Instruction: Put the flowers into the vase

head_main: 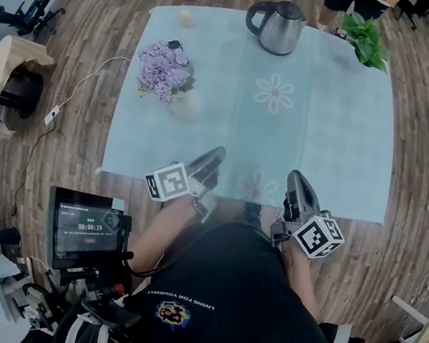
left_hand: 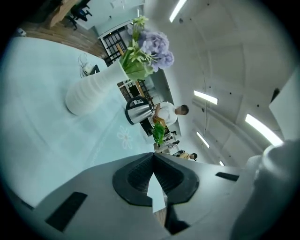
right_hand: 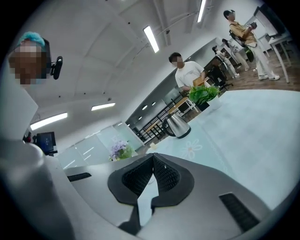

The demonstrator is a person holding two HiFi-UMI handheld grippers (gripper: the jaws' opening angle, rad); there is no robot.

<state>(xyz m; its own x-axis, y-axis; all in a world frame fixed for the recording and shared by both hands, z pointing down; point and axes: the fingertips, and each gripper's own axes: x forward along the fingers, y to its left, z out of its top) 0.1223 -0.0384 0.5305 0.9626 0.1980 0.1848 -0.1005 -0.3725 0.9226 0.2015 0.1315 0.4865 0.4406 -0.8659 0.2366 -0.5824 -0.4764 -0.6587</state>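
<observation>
Task looks done, as far as pics show: purple flowers stand in the white vase, upright on the table, left of centre. No loose stems visible anywhere, so prob. nothing left to place. Left claw: pads pressed together, nothing btwn them, at table's near edge, well apart from vase. Right claw: also pressed together, empty, by same near edge, further right, not holding or touching any task item.
</observation>
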